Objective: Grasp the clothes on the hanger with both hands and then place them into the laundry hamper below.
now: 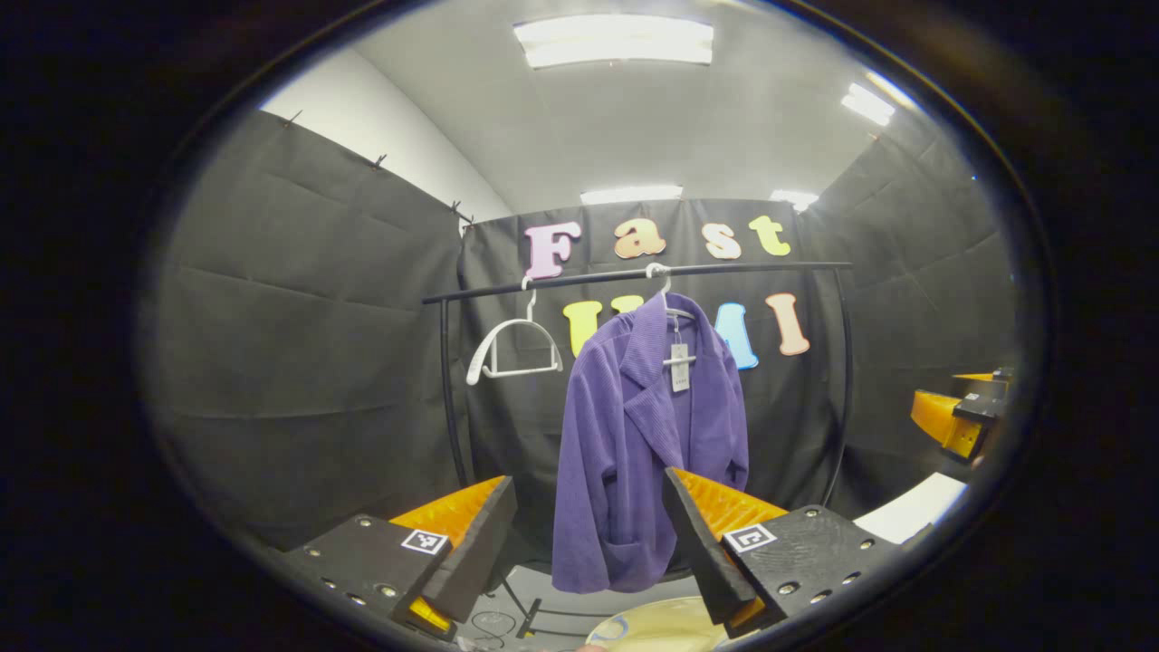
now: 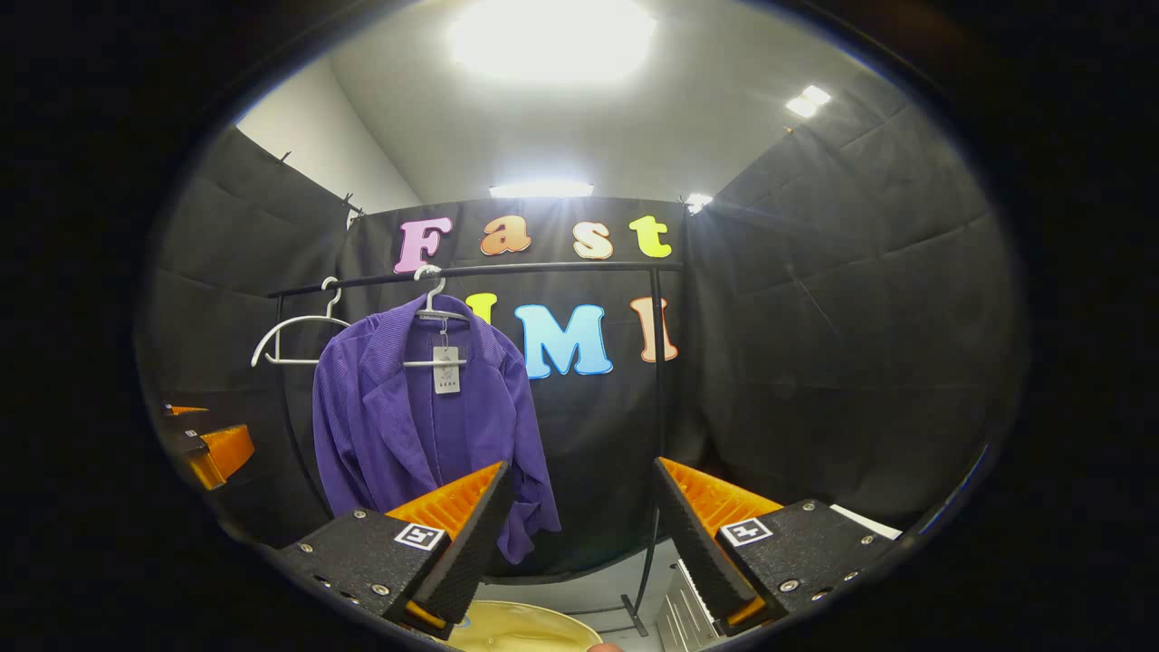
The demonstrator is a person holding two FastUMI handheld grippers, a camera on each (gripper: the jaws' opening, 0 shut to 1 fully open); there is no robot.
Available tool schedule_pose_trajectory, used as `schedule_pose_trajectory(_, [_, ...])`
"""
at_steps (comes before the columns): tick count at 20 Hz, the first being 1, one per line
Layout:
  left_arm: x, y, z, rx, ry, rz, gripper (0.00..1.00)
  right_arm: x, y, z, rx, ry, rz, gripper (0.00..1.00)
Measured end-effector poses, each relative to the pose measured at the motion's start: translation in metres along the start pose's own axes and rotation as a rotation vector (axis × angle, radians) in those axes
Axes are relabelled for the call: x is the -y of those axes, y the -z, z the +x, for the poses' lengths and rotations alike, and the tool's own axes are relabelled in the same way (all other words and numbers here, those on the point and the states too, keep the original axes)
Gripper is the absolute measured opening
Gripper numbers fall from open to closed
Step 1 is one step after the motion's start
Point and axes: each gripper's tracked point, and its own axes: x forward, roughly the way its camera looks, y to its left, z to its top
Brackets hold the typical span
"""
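1. Black cloth walls, a white ceiling with lights, and a black metal rail (image 1: 634,274) across mid-frame.
2. Purple corduroy jacket (image 1: 634,435) hangs on a white hanger (image 1: 672,312) at centre, beyond the spread left gripper (image 1: 589,534).
3. Right gripper (image 2: 578,530) released; jacket upper left.

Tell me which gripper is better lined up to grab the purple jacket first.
Left, probably. In the left gripper view the jacket hangs straight ahead between the open left gripper fingers. In the right gripper view the jacket sits off to the left of the open right gripper, so it would need to swing over.
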Motion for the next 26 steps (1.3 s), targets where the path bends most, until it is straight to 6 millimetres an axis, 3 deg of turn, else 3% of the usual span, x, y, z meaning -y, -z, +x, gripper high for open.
schedule_pose_trajectory(3, [0.004, -0.005, 0.01, 0.022, -0.008, 0.0, 0.99, -0.003, -0.011, 0.023, 0.015, -0.022, 0.009, 0.92])
schedule_pose_trajectory(8, [0.016, -0.016, 0.026, 0.025, -0.007, -0.016, 0.89, -0.013, -0.024, 0.052, 0.033, -0.08, 0.026, 0.94])
schedule_pose_trajectory(10, [0.025, -0.025, 0.038, 0.041, -0.006, -0.019, 0.89, -0.014, -0.028, 0.065, 0.042, -0.092, 0.018, 0.94])
schedule_pose_trajectory(12, [0.037, -0.032, 0.051, 0.053, -0.007, -0.023, 0.99, -0.016, -0.03, 0.078, 0.048, -0.112, 0.021, 0.95])
schedule_pose_trajectory(19, [0.067, -0.039, 0.092, 0.062, -0.033, -0.023, 0.99, -0.021, -0.049, 0.128, 0.086, -0.186, 0.061, 0.94])
schedule_pose_trajectory(20, [0.07, -0.039, 0.099, 0.056, -0.036, -0.029, 0.94, -0.023, -0.051, 0.134, 0.086, -0.201, 0.068, 0.94])
schedule_pose_trajectory(21, [0.072, -0.037, 0.102, 0.052, -0.038, -0.032, 0.99, -0.026, -0.053, 0.141, 0.089, -0.216, 0.077, 0.94])
schedule_pose_trajectory(26, [0.087, -0.038, 0.134, 0.048, -0.053, -0.018, 0.99, -0.036, -0.06, 0.175, 0.101, -0.276, 0.121, 0.94])
